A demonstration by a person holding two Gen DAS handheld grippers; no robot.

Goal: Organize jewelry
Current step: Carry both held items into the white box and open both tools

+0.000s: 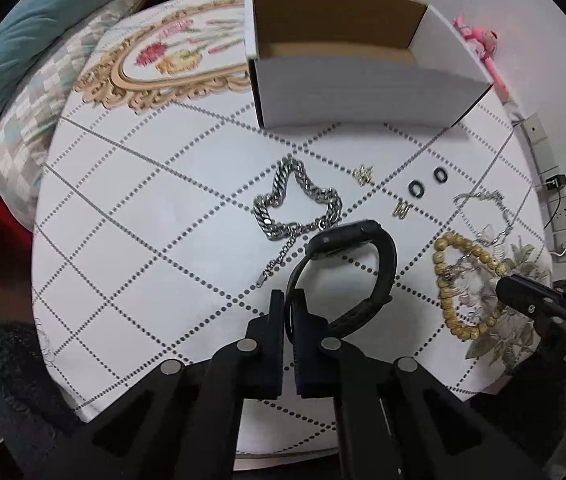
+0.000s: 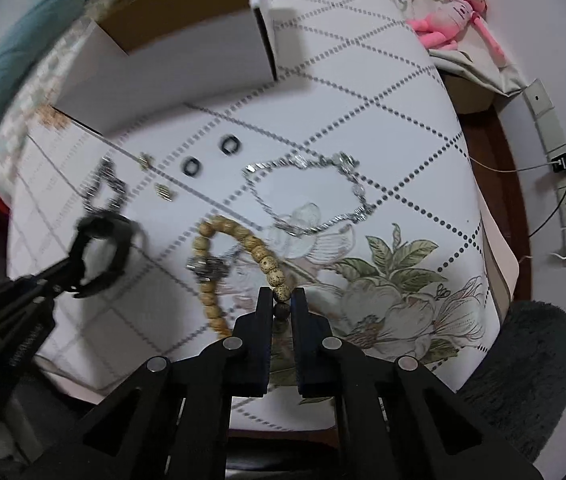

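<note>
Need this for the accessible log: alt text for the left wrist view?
The left gripper fingers pinch the strap of a black watch above a patterned tablecloth. Beyond lie a silver chain, two black rings and an open white box.
</note>
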